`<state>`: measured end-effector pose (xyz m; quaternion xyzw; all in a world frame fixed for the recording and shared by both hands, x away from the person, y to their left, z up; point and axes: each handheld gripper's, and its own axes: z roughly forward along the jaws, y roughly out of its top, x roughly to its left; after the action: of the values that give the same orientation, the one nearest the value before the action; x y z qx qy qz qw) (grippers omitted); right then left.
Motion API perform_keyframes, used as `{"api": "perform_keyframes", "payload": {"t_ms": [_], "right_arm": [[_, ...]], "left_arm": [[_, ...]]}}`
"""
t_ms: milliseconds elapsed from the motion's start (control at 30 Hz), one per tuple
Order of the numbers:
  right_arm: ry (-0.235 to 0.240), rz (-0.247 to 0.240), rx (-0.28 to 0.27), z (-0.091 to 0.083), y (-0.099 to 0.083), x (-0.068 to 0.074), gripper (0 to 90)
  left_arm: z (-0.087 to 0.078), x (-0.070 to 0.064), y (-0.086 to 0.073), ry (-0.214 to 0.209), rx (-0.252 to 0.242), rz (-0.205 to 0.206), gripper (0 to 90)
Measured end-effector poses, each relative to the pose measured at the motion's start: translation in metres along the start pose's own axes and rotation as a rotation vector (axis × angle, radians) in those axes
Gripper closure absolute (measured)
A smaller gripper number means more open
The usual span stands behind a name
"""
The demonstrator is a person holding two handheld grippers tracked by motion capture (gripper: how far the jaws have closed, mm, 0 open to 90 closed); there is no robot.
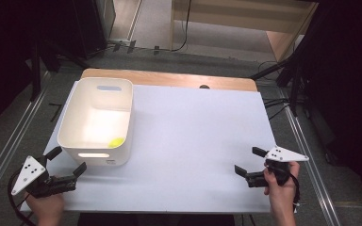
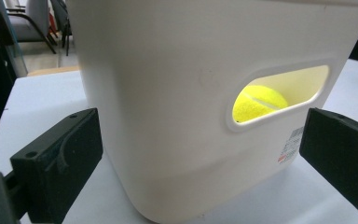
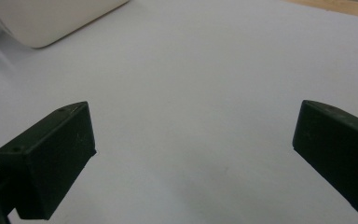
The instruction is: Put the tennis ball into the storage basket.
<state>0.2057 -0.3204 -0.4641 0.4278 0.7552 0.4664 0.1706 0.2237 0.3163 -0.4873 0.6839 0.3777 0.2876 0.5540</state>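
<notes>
A: Where's the ball?

B: Tennis ball (image 1: 116,141), yellow, inside the white bin (image 1: 95,153), on its floor near the front wall, twd the front right corner. In the left gripper view you see the ball (image 2: 259,102) thru the bin's (image 2: 177,116) handle slot.

A: And the bin?

B: Upright on the white surface (image 1: 193,141), left side, back end near the wood strip (image 1: 169,77) at the far edge. Small label low on its front wall.

A: Left gripper?

B: Left gripper (image 1: 67,161) is held in the left hand (image 1: 45,207) at the near-left corner, just in front of the bin. Jaws spread wide, one each side of the bin's near corner, not touching it, holding nothing.

A: Right one?

B: Right gripper (image 1: 250,161) in the right hand (image 1: 282,186), near-right part of the surface, well apart from the bin. Jaws also released, wide apart, w/ bare surface (image 3: 191,93) between them; bin corner (image 3: 46,21) far off at top left of that view.
</notes>
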Motion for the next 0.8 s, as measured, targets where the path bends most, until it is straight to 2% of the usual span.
{"api": "perform_keyframes", "payload": {"t_ms": [67, 233, 333, 400, 433, 633, 733, 800], "right_arm": [[-0.005, 0.006, -0.011, -0.004, -0.006, -0.005, 0.0], [-0.009, 0.025, -0.058, -0.011, -0.022, -0.013, 0.0], [-0.012, 0.030, -0.076, -0.012, -0.028, -0.016, 0.0], [-0.013, 0.043, -0.097, -0.012, -0.035, -0.020, 0.0], [-0.017, 0.068, -0.116, -0.013, -0.041, -0.022, 0.0], [-0.023, 0.095, -0.154, -0.017, -0.052, -0.027, 0.0], [-0.028, 0.108, -0.163, -0.018, -0.055, -0.028, 0.0], [-0.045, 0.112, -0.150, -0.019, -0.056, -0.028, 0.0]], "left_arm": [[0.000, 0.000, 0.000, -0.002, -0.003, -0.003, 0.0], [0.001, -0.002, 0.000, -0.003, 0.010, 0.026, 0.0], [0.001, -0.002, 0.000, 0.000, 0.008, 0.022, 0.0], [0.001, -0.002, 0.000, 0.002, 0.006, 0.016, 0.0], [0.000, -0.002, 0.000, 0.000, 0.005, 0.015, 0.0], [0.000, -0.002, 0.000, -0.003, 0.002, 0.014, 0.0], [-0.001, -0.002, 0.000, -0.003, 0.001, 0.017, 0.0], [0.000, -0.003, -0.001, -0.003, -0.002, 0.018, 0.0]]}}
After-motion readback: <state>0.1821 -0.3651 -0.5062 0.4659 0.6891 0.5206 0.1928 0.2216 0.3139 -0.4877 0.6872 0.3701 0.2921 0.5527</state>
